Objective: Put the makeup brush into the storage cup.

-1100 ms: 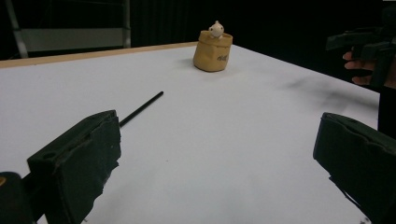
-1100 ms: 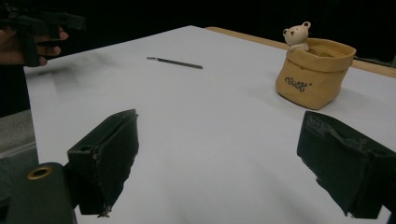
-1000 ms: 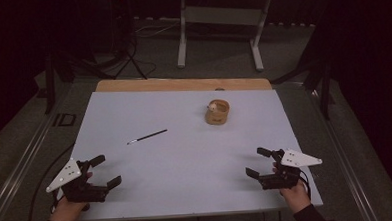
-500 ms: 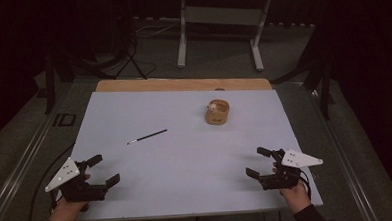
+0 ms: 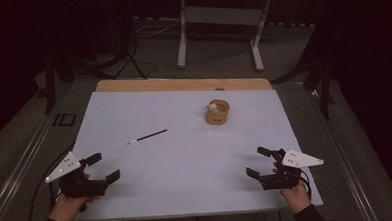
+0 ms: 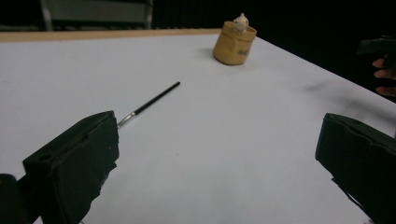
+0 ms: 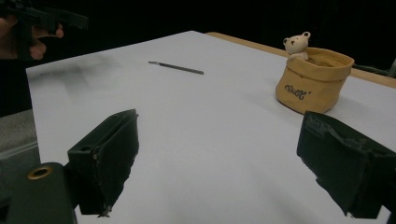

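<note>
Two grippers parked at the near edge of the white table (image 5: 187, 191), nothing held. Left gripper (image 5: 103, 168) at the near left corner, jaws spread wide, empty gap between them. Same deal with the right gripper (image 5: 259, 163) at the near right corner: jaws well apart, gripping nothing, hand (image 5: 294, 195) wrapped round the back of it.

Thin black brush (image 5: 147, 136) lying flat on the table, left of centre, well apart from both grippers but nearer the left one. Pale metal end pointing toward the near left, dark handle running off to the far right. In the left gripper view, brush (image 6: 149, 103) straight ahead, its near tip just past the left jaw, not touching.

Little tan pouch (image 5: 217, 112) standing upright toward the far side, a bit right of centre, open at the top, with a small white bear figure (image 5: 212, 108) poking out at the rim. Same pouch (image 7: 312, 82) close in the right gripper view, dark lettering on the front (too blurry to read), bear (image 7: 295, 44) on its left rim. Pouch and brush well apart from each other.

Wooden strip (image 5: 183, 84) along the far edge of the table, dark floor beyond.
</note>
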`<action>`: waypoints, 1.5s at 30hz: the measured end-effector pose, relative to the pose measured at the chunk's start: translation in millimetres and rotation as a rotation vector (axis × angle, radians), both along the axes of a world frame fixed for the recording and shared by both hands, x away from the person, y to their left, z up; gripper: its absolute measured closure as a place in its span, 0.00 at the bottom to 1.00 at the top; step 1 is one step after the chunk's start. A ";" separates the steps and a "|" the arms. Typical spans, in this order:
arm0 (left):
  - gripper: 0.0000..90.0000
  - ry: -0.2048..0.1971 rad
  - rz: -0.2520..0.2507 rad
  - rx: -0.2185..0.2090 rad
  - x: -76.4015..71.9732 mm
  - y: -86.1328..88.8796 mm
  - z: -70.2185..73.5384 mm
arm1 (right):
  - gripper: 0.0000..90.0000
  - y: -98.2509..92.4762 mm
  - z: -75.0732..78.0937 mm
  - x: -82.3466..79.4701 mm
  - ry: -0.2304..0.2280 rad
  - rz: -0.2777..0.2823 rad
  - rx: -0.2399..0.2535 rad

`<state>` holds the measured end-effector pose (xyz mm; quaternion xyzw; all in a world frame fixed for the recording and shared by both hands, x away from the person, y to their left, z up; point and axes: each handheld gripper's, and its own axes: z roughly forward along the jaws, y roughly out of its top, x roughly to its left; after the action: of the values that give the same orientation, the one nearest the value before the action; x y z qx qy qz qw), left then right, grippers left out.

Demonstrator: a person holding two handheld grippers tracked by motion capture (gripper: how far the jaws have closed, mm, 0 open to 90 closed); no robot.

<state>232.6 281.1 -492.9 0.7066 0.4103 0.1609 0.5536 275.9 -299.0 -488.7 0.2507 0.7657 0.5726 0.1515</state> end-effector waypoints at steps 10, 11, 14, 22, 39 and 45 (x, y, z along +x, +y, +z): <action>0.00 0.048 -0.118 0.037 11.2 -2.3 23.1 | 0.14 1.3 -0.6 0.3 0.010 0.001 0.002; 0.00 0.048 -0.118 0.037 11.2 -2.3 23.1 | 0.14 1.6 -0.5 0.1 0.010 0.002 0.000; 0.00 0.064 -0.117 0.044 16.6 -0.9 28.5 | 0.14 1.3 0.2 0.0 0.002 0.000 0.001; 0.00 0.099 -0.128 0.086 31.5 0.1 42.6 | 0.14 1.7 0.6 0.0 0.003 0.002 -0.002; 0.00 0.103 -0.161 0.190 66.0 -14.7 65.3 | 0.14 1.6 2.3 -0.1 0.001 0.001 -0.005; 0.01 0.101 -0.173 0.229 75.3 -21.4 72.5 | 0.14 2.5 3.1 -0.2 -0.001 0.009 -0.004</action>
<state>307.9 259.7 -420.4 0.8049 0.3543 0.1225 0.4600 275.7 -296.5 -485.6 0.2468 0.7679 0.5718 0.1498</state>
